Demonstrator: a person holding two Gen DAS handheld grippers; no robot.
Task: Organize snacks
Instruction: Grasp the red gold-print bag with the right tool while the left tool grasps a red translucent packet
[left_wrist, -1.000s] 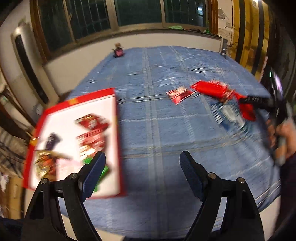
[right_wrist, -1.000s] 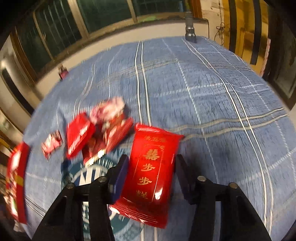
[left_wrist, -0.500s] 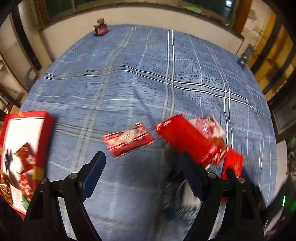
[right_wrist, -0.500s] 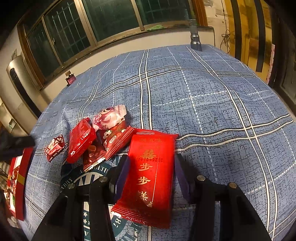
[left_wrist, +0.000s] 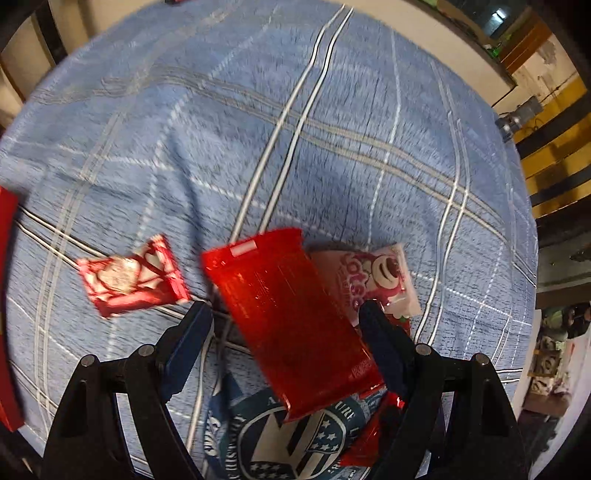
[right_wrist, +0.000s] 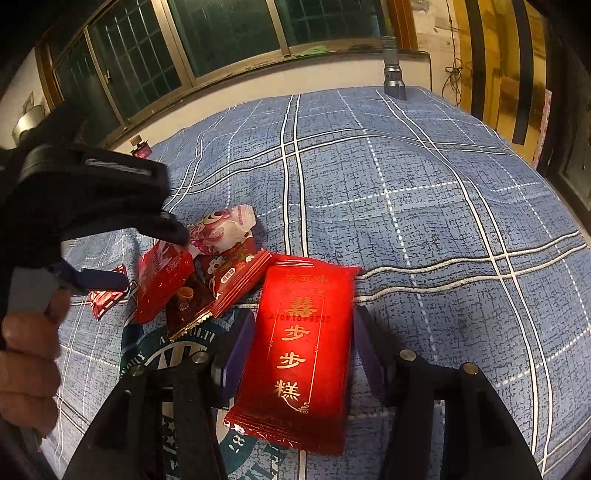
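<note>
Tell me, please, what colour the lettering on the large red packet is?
Gold, on the large red packet; right wrist view shows it best.

Beyond the snack pile (right_wrist: 207, 266) the blue plaid bed (right_wrist: 424, 206) lies open. The left gripper (right_wrist: 147, 251) crowds the pile's left side, and a flashlight (right_wrist: 393, 79) stands at the far edge.

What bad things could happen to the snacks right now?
The left gripper straddles a plain red packet that lies on other wrappers, so closing might snag the pink bear packet too. The right gripper pinches the red gold-lettered packet, and squeezing hard might crush it.
</note>
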